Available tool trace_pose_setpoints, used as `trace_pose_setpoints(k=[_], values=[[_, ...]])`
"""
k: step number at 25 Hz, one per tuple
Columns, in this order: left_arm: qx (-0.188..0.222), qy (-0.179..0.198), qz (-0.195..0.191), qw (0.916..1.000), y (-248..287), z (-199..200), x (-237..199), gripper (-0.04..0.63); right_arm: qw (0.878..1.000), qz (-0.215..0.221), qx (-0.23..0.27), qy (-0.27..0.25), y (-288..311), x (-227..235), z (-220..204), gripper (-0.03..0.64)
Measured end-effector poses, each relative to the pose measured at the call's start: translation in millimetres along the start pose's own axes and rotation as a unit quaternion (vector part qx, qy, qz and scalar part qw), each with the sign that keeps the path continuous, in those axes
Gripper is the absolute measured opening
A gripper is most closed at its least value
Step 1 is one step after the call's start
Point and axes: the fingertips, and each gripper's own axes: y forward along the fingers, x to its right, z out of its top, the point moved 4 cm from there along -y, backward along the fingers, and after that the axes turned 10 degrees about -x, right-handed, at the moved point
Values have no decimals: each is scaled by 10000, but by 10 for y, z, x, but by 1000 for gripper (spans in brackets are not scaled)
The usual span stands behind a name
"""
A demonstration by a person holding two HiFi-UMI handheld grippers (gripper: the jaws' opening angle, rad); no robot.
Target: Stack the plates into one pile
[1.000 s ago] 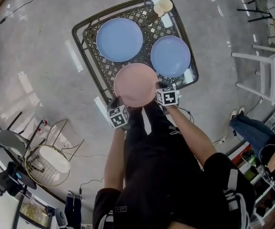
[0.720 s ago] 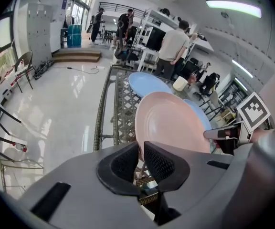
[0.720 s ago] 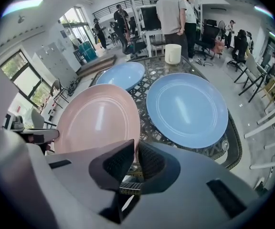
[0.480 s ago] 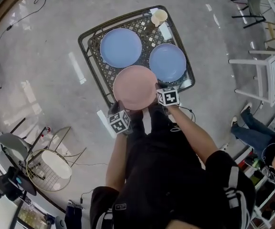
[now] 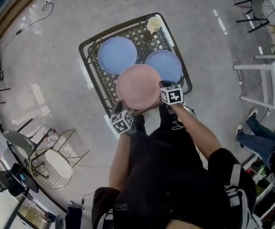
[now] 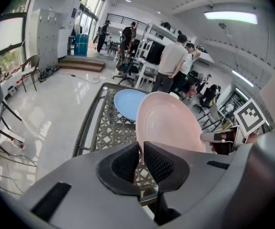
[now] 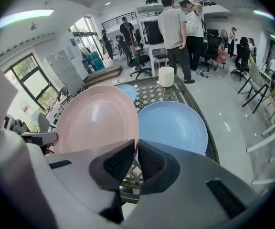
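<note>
The pink plate [image 5: 138, 86] hangs tilted above the near edge of the tabletop [image 5: 147, 39]. The left claw [image 6: 141, 157] is clamped on its left rim and the right claw [image 7: 136, 157] on its right. Both bites look shallow, though the wide lenses make depth hard to judge. If the hands drift apart or twist unevenly, the thin rim could slide out and the plate drop. Lowered off-centre, it could clip the nearer blue plate [image 5: 165, 66] or sit crooked on the farther blue plate [image 5: 117, 55].

text: none readable | labels: none | numbers: none | signs: none
</note>
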Motion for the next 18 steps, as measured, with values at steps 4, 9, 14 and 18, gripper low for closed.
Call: trace_pose_setpoints(k=[4,9,14,18], values=[[55,-102,78,9999,141,55,353,41,9999,104,-33,-94,-79,377,25,25],[27,-244,180,9995,388,92,844,40,9995,210,-84,-238,-156,909,131,26],[23,-304,242,9992,671,131,1233,40,9989,240,-125,-391,-156,1369,275,25],[-41,-350,326,9988,859,156,1457,40,9985,200,-239,-444,-120,1670,327,26]])
